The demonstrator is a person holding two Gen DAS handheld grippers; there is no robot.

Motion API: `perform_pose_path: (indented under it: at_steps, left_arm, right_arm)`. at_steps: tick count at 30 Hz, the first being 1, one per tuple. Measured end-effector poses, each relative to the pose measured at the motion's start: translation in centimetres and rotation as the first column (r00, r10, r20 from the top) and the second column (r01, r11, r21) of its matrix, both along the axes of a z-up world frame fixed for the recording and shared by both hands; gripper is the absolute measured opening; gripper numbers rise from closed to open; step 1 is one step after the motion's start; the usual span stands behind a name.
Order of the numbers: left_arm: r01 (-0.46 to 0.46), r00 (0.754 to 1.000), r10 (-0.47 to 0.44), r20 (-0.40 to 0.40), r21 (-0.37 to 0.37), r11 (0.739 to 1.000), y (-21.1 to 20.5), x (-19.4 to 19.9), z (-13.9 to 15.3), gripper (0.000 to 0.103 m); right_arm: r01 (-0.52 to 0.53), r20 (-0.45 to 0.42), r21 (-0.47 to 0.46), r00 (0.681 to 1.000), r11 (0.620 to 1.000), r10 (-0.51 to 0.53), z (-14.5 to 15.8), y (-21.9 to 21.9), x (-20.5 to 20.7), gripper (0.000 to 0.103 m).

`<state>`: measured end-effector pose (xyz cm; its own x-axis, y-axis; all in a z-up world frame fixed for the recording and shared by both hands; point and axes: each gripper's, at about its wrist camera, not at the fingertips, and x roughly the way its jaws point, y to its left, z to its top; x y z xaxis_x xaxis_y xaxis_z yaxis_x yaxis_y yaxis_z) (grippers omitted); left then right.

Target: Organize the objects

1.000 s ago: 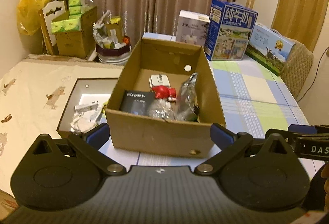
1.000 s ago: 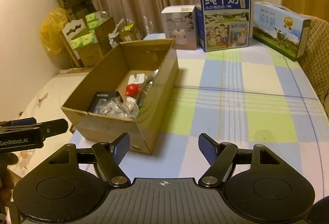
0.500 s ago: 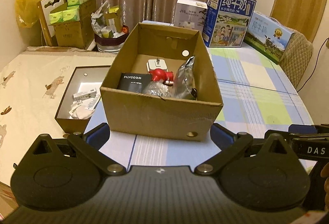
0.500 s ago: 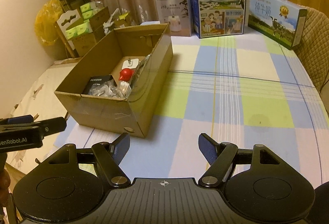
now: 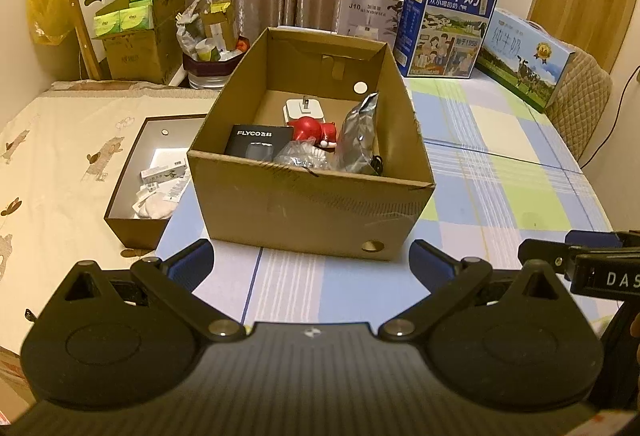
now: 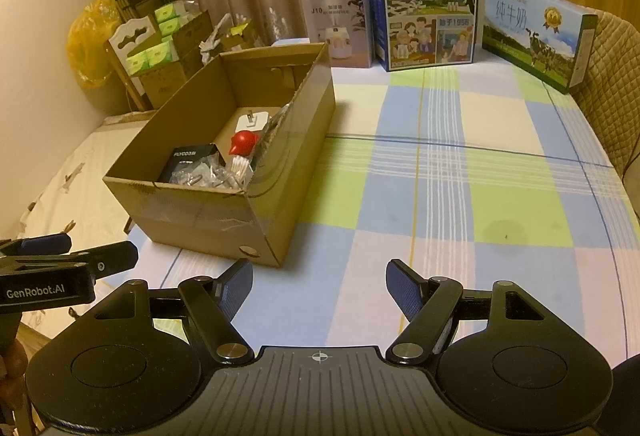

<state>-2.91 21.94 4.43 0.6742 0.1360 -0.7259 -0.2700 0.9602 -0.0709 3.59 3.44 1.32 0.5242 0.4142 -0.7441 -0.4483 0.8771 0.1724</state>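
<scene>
An open cardboard box point(image 5: 316, 212) stands on the left part of the checked tablecloth point(image 6: 460, 188), its near left corner close to the table's edge. Inside lie a black FLYCO box point(image 5: 258, 141), a red toy point(image 5: 311, 129), a white plug adapter point(image 5: 301, 109), a crumpled clear bag point(image 5: 298, 156) and a grey foil pouch point(image 5: 358, 134) leaning on the right wall. Only the left wrist view shows a shallower dark box point(image 5: 132, 192) just beside it on the left (it holds white paper scraps and small cartons). The right wrist view shows the wide bare stretch of cloth to the right of the cardboard box, running back to two blue milk cartons point(image 6: 424, 4) and a white humidifier box point(image 6: 338, 24) along the far edge. The left gripper point(image 5: 312, 260) hovers in front of the cardboard box, fingers spread wide and holding nothing. The right gripper point(image 6: 319, 284) hovers over the cloth near the box's front right corner, fingers likewise apart and empty.
</scene>
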Motion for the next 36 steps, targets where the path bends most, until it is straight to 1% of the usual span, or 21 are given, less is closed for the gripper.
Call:
perform_pose_path:
  at_steps: [30,36]
  left_arm:
    - [0.026,1.0,-0.025,-0.018,0.03,0.999,-0.49,0.82,-0.6,0.102]
    - [0.034,0.999,-0.034,-0.001,0.043,0.998,-0.76,0.75,-0.62,0.102]
  right_arm:
    - [0.002,-0.019,0.006,1.0,1.0,-0.002,-0.76,0.24,0.32,0.071]
    - [0.006,-0.023,0.009,1.0,1.0,-0.006,-0.78,0.1,0.37,0.071]
